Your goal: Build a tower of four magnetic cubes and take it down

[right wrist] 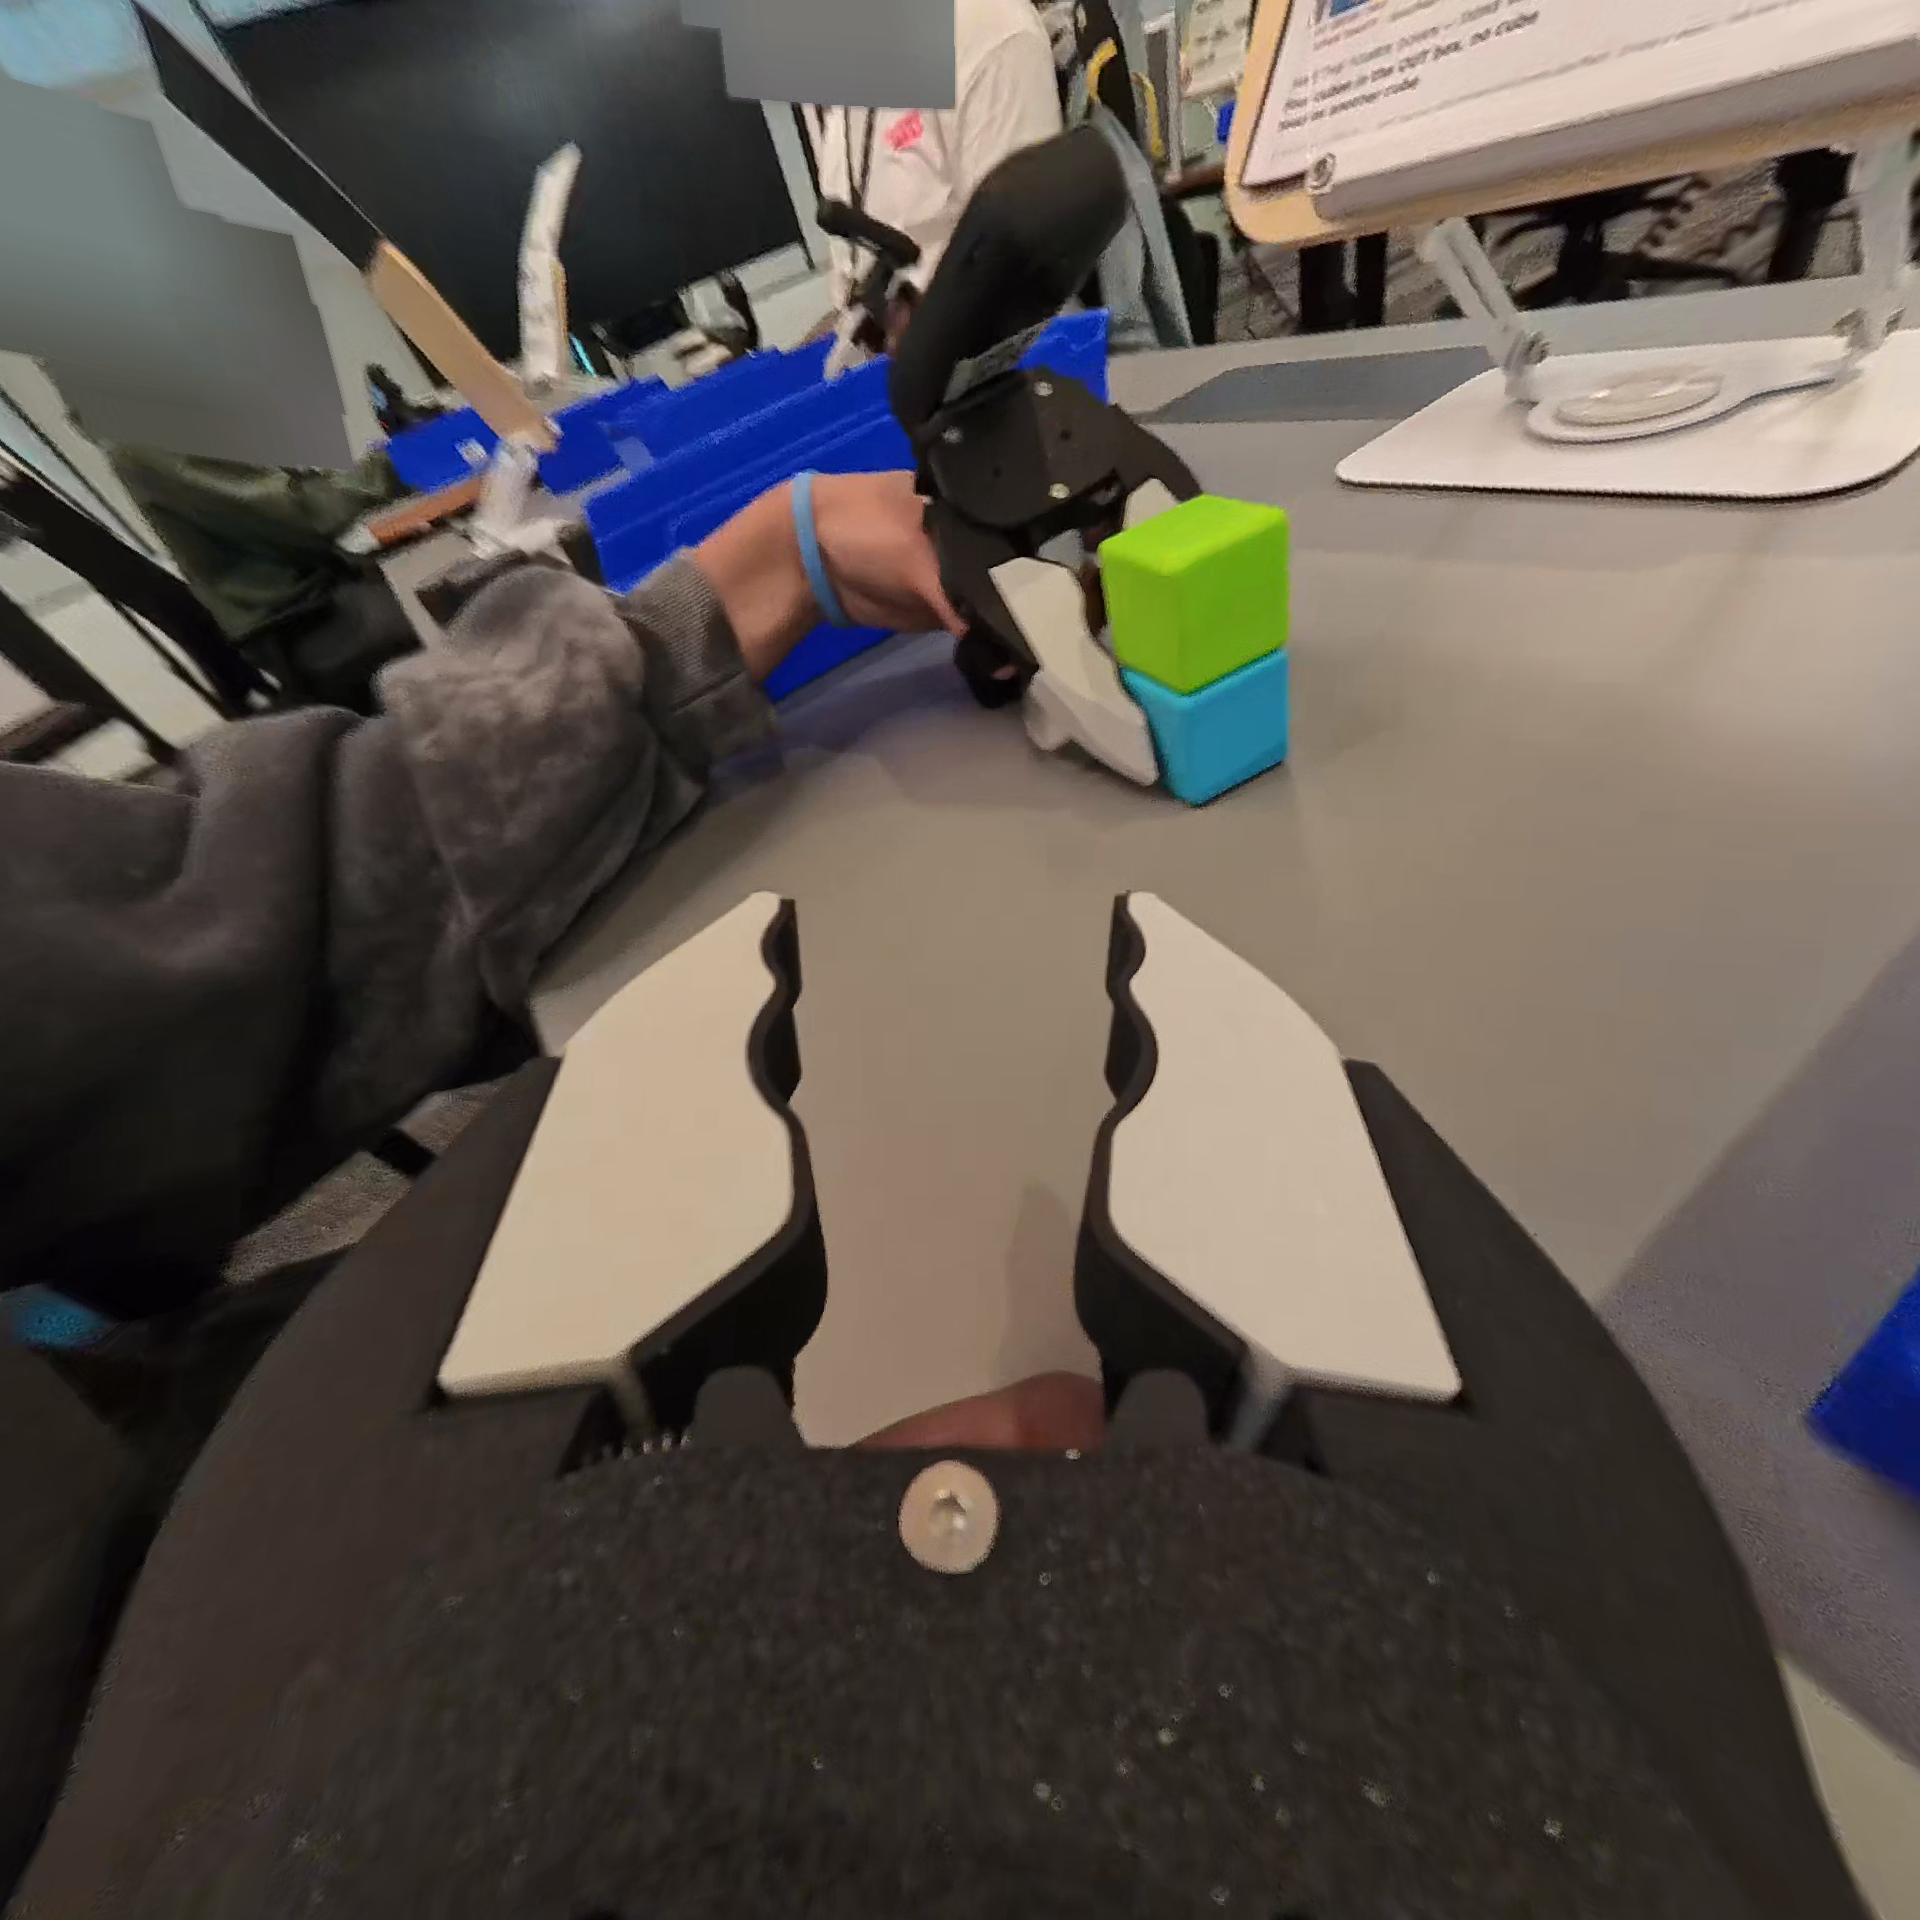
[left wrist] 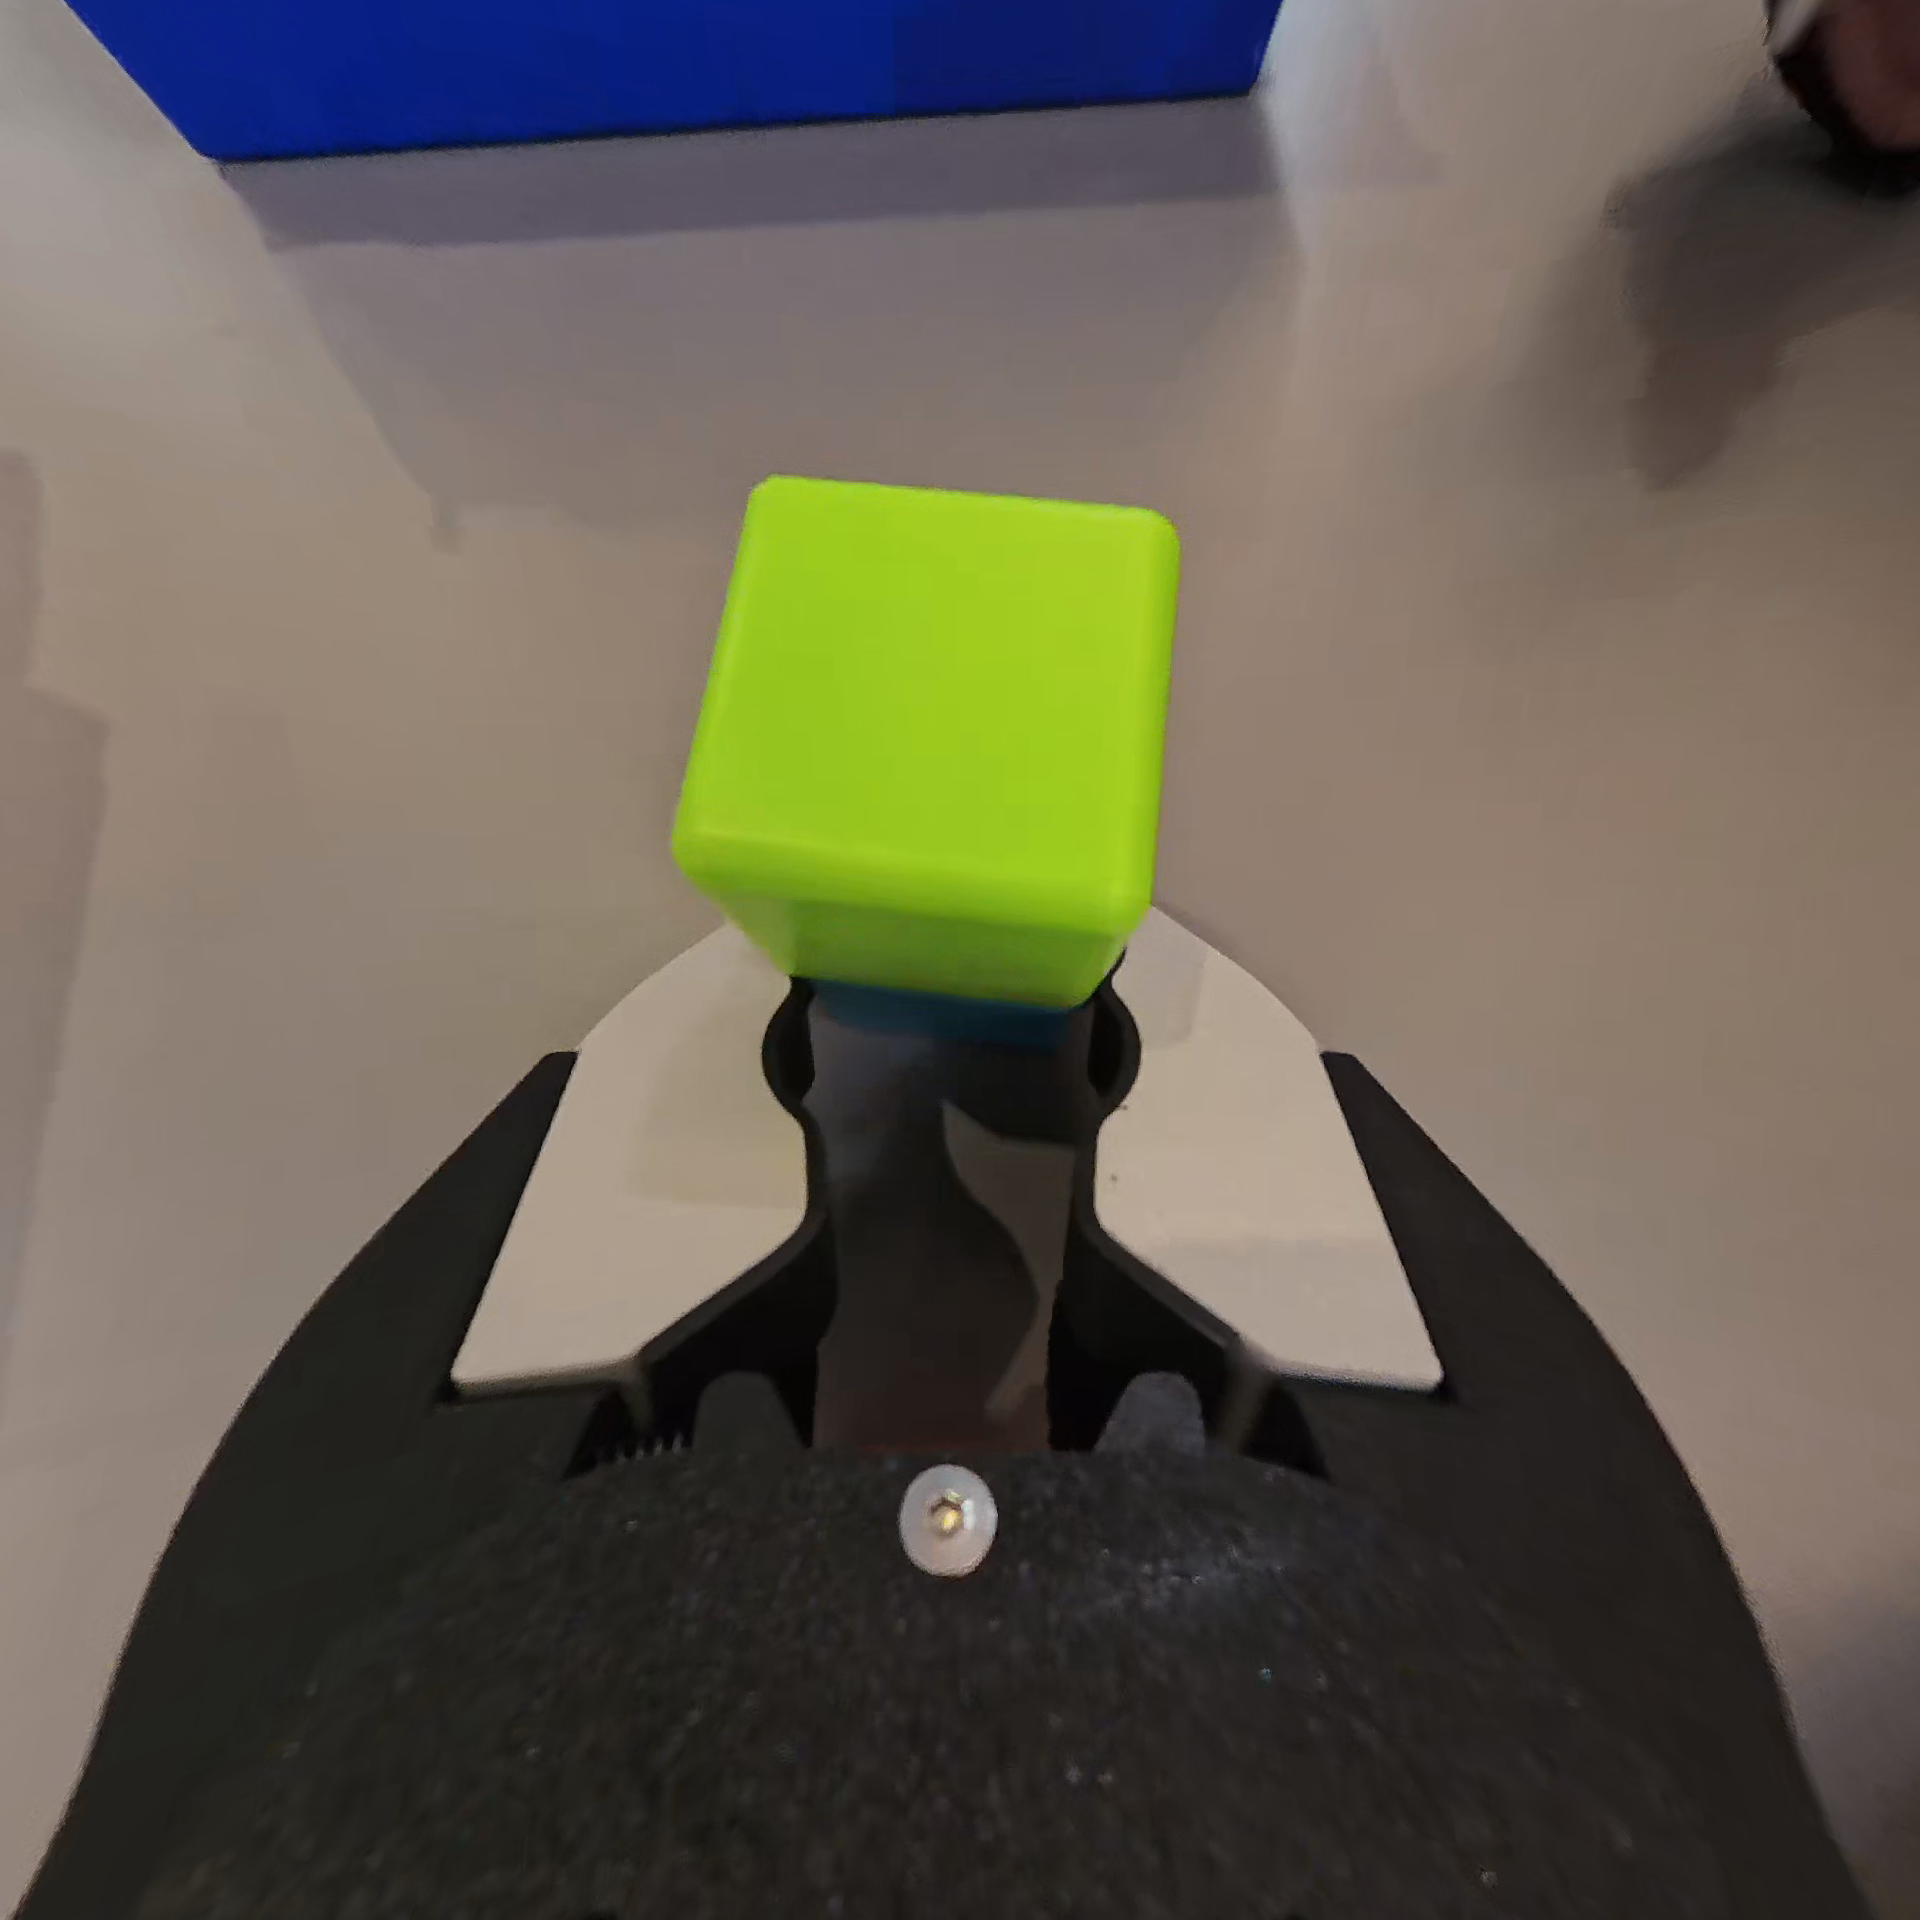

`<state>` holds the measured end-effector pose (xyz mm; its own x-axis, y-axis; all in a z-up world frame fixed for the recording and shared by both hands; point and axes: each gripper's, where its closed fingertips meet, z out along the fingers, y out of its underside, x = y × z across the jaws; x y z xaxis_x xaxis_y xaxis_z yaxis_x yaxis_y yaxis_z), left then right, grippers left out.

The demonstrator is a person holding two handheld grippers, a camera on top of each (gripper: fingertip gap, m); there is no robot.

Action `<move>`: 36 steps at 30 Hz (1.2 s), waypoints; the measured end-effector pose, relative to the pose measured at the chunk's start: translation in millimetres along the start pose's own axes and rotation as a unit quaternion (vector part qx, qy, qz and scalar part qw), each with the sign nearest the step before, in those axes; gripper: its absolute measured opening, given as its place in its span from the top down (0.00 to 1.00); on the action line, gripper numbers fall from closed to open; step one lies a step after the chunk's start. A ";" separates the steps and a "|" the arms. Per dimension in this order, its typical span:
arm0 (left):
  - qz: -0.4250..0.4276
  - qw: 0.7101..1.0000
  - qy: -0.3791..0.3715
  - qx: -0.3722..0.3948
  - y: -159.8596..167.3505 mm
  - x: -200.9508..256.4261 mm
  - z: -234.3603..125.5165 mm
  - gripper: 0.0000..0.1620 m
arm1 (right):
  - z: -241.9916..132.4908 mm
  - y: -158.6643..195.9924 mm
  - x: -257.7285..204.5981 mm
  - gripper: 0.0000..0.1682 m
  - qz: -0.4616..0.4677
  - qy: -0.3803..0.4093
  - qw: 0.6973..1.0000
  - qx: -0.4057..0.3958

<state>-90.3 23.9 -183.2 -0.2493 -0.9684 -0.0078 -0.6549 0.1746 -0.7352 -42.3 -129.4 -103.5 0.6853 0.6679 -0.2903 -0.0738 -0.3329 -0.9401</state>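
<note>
Grey table (right wrist: 1558,935) bearing a green cube (right wrist: 1195,587) stacked on a blue cube (right wrist: 1216,727), the left gripper (right wrist: 1127,727) clamped on the blue cube from 9 o'clock, the right gripper (right wrist: 951,935) parted and empty at 6 o'clock, blue bins (right wrist: 727,436) at 10 o'clock.

Green cube (left wrist: 925,707) and blue cube (right wrist: 1221,727): smooth matt plastic, rounded edges. Table (right wrist: 1507,935): grey, smooth, faint sheen. Right gripper (right wrist: 951,997): body black with a rough grainy texture, finger faces smooth matt white, one shiny metal screw (right wrist: 948,1524). Sleeve (right wrist: 416,831): soft grey fleece-like cloth. Bins (right wrist: 727,436): glossy blue plastic. Wristband (right wrist: 816,561): smooth light blue, rubbery.
</note>
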 end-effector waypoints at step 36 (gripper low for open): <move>0.001 1.000 0.005 0.000 14.6 9.0 -15.8 0.69 | 99.6 -143.0 22.7 0.70 -0.120 -0.059 0.985 0.112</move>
<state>-113.4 20.6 -183.2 -0.2575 -0.9663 -0.0030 -0.6549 0.1767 -0.7347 -88.4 -0.4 6.5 0.6150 0.7861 -0.0617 -0.0875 -0.0098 -0.9961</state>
